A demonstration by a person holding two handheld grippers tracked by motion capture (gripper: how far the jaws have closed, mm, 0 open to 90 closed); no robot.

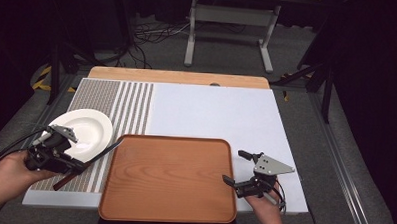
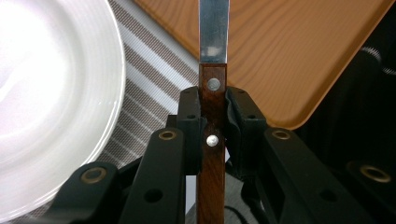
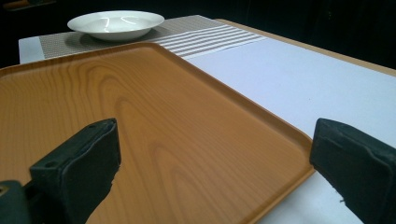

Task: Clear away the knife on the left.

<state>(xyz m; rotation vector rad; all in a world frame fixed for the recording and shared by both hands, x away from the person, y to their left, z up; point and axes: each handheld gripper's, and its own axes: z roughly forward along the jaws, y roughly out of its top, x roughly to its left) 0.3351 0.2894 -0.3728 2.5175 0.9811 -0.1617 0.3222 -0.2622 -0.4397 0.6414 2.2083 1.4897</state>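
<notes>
Gripping a wooden-handled knife (image 2: 212, 116), the left tool (image 2: 212, 112); right tool (image 3: 212, 172) gapes wide; no writing readable.

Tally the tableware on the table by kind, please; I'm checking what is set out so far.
Plates: 1, the white plate
Knives: 1, the wooden-handled knife clamped in the left gripper
Trays: 1, the wooden tray
Placemats: 1, the striped placemat
Total: 4
</notes>
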